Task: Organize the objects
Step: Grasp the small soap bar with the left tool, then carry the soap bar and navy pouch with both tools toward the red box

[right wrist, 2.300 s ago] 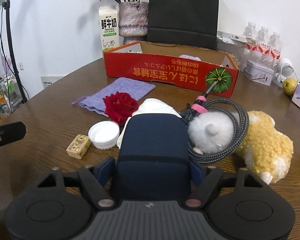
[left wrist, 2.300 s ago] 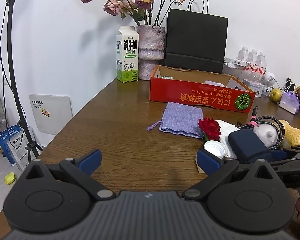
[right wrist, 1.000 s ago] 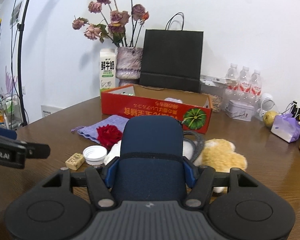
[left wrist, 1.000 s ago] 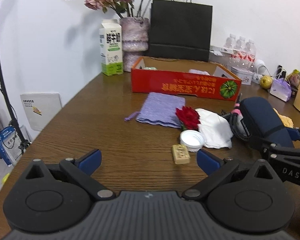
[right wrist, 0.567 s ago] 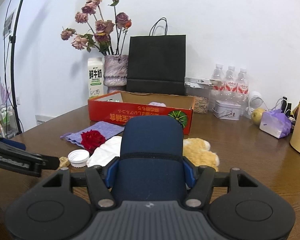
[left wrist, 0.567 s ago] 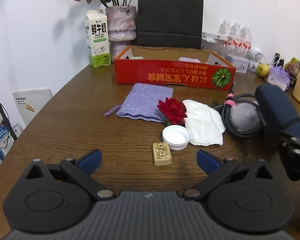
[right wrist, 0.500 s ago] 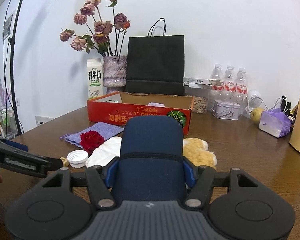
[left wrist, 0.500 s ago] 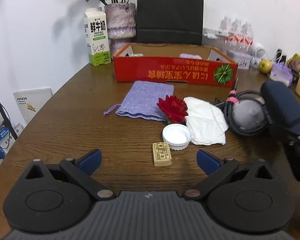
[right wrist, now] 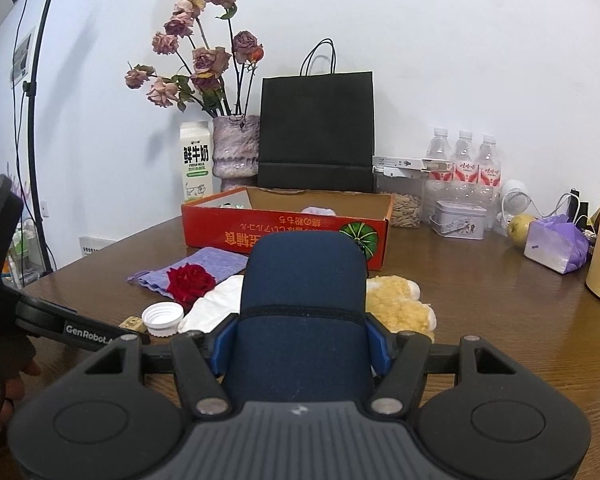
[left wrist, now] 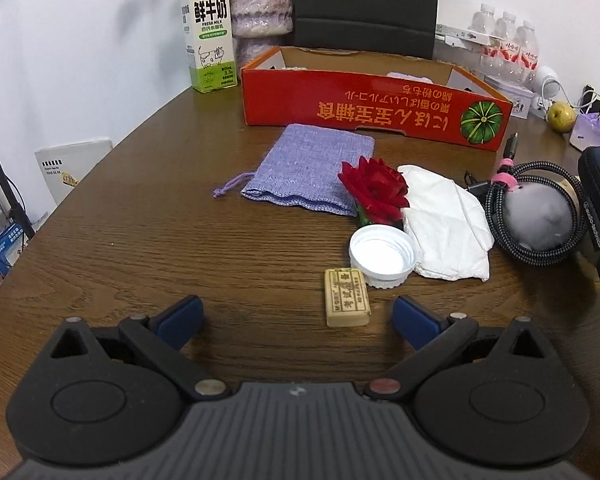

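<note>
The left gripper (left wrist: 296,316) has been dropping closer to the table (left wrist: 140,240), so the tan eraser block (left wrist: 347,297) is now lying just ahead of its widely parted, empty blue fingers. The right gripper (right wrist: 302,342) is clamping both sides of the navy case (right wrist: 304,300), holding it above the table with its long axis running away from the camera, rounded end pointing toward the red cardboard box (right wrist: 288,232). The brown wood-grain table is also carrying a lilac pouch (left wrist: 310,172), red rose (left wrist: 374,190), white cap (left wrist: 382,256) and white cloth (left wrist: 448,226). A white wall is standing behind the black paper bag (right wrist: 316,132).
</note>
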`<action>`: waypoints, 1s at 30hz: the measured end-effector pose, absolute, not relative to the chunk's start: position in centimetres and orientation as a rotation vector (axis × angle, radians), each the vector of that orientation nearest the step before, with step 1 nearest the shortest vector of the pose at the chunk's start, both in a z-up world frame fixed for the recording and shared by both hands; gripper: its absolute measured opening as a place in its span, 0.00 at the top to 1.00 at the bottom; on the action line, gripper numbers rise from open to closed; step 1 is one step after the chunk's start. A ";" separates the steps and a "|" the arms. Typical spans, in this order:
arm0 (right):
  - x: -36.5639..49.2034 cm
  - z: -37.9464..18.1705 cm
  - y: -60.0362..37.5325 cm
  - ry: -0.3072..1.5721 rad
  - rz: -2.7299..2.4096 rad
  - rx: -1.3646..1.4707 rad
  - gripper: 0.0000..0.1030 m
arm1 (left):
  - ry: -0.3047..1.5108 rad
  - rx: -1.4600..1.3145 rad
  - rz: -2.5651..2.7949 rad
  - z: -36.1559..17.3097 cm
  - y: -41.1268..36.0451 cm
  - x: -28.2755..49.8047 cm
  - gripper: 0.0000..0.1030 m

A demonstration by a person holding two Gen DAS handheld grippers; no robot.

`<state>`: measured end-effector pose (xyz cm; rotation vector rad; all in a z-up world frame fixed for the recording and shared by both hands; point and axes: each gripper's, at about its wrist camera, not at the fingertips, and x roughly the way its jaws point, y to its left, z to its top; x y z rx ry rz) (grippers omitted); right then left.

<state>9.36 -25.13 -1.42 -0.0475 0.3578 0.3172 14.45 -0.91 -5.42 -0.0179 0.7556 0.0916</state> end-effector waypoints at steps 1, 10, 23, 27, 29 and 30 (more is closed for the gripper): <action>9.4 -1.4 -25.1 0.358 0.317 -0.048 0.39 | 0.756 -0.020 0.093 -5.4 -0.9 14.5 0.00; 9.5 -1.5 -24.9 0.367 0.314 -0.053 0.39 | 0.639 -0.021 0.069 -5.1 -1.5 12.9 0.79; 9.4 -1.5 -24.7 0.366 0.310 -0.066 0.39 | 0.536 0.021 0.023 -4.0 -2.6 10.0 0.79; 8.9 -1.5 -24.4 0.361 0.317 -0.076 0.39 | 0.517 0.021 0.006 -3.5 -2.6 9.1 0.79; 8.8 -1.4 -24.2 0.364 0.320 -0.076 0.39 | 0.511 0.019 0.001 -3.3 -2.6 8.8 0.79; 8.7 -1.4 -24.1 0.364 0.320 -0.074 0.39 | 0.508 0.017 0.000 -3.2 -2.5 8.6 0.79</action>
